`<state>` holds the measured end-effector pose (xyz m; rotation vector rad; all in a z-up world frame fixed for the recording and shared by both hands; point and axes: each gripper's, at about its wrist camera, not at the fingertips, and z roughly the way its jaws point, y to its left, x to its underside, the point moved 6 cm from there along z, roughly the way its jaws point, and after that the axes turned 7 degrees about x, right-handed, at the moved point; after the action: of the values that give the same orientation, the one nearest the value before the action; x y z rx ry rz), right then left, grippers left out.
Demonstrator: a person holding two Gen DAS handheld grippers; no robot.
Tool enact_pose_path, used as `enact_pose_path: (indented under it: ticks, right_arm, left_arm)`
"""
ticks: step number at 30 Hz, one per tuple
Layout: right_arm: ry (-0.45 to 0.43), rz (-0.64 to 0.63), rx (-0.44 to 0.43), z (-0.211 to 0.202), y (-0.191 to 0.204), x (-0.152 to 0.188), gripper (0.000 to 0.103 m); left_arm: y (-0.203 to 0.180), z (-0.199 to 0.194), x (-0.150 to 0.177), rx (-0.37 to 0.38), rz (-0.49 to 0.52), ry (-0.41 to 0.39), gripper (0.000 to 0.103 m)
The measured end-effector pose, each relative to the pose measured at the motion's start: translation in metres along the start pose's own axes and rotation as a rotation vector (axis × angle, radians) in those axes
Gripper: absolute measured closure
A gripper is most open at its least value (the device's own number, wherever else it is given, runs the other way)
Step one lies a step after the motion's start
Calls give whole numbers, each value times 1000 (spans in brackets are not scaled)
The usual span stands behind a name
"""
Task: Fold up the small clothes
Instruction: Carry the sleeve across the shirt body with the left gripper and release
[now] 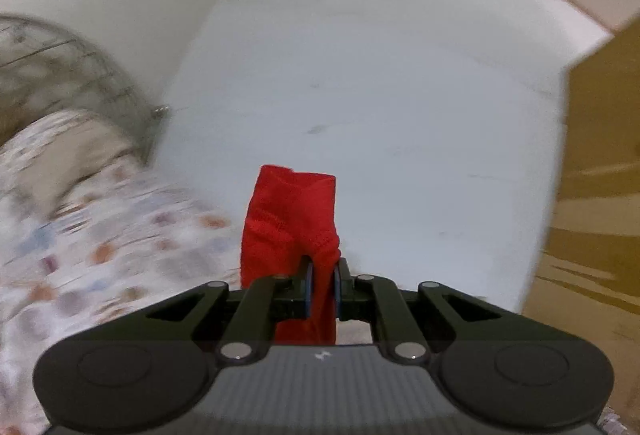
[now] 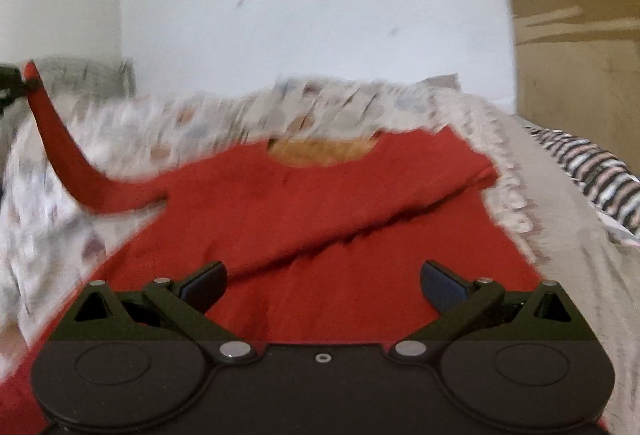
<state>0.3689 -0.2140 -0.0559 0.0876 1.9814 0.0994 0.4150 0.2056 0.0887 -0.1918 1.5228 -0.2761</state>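
Your left hand-held gripper (image 1: pixel 322 285) is clamped on the cuff end of the red sleeve (image 1: pixel 290 227), the blue pads pinching bunched knit between them; from the right wrist view that sleeve (image 2: pixel 68 163) rises off the bed in a taut curve toward the left edge of the frame. Your right hand-held gripper (image 2: pixel 322 285) hangs with its fingers spread wide and nothing between them, low over the hem end of the red shirt (image 2: pixel 320 219). The shirt lies spread on the patterned bed cover (image 2: pixel 132 123), neck opening (image 2: pixel 324 153) pointing away from you toward the wall; its other sleeve already lies folded diagonally across the chest. A striped cloth (image 2: pixel 588 171) sits apart near the bed's right edge. Judged step: the sleeve fold, second side. Next move likely calls for you to carry the lifted sleeve inward over the body and lay it flat across the chest, then release. Right side may need to pin the torso so the cloth does not drag. Both views are motion-blurred; whether the right fingertips touch the fabric cannot be told.
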Motion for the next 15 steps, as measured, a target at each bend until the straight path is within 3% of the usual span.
enact_pose_path:
  ticks: [4, 7, 11, 15]
  right_arm:
    - [-71, 56, 99, -24, -35, -12, 0]
    - [-91, 83, 150, -41, -63, -14, 0]
    - [-93, 102, 220, -61, -103, -7, 0]
    - [-55, 181, 286, -70, -143, 9, 0]
  left_arm:
    - [-82, 15, 8, 186, 65, 63, 93]
    - [-140, 19, 37, 321, 119, 141, 93]
    - [-201, 19, 103, 470, 154, 261, 93]
    - [-235, 15, 179, 563, 179, 399, 93]
